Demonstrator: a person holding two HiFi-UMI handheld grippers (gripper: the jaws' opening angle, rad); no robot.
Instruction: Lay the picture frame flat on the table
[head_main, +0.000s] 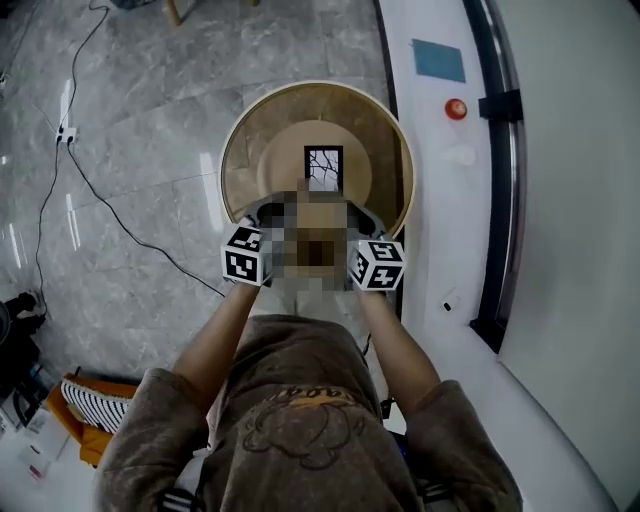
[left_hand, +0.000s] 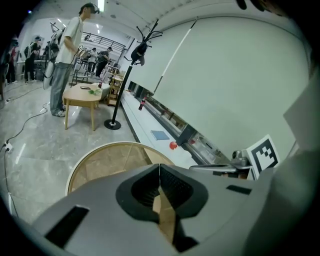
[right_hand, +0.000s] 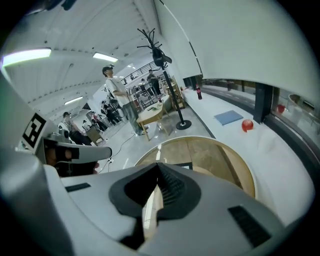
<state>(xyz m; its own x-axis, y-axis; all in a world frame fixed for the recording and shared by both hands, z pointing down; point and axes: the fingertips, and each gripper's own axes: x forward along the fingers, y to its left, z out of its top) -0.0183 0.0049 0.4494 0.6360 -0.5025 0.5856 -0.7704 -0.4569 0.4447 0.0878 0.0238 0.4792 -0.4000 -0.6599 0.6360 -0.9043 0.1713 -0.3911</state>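
Note:
A small black picture frame (head_main: 323, 168) with a bare-branch print stands out on the round wooden table (head_main: 250, 150), near its middle. From above I cannot tell whether it stands or lies flat. The right gripper view shows only its dark top edge (right_hand: 183, 165) past the jaws. Both grippers hover over the table's near edge, short of the frame, their marker cubes side by side. A mosaic patch hides their tips in the head view. My left gripper (left_hand: 160, 169) is shut with nothing in it. My right gripper (right_hand: 159, 169) is also shut and empty.
A long white counter (head_main: 430, 200) runs along the table's right side, with a blue sheet (head_main: 439, 60) and a red knob (head_main: 455, 109) on it. A black cable (head_main: 100, 200) trails over the marble floor at left. People, a small table (left_hand: 82, 95) and a coat stand (left_hand: 122, 80) are far behind.

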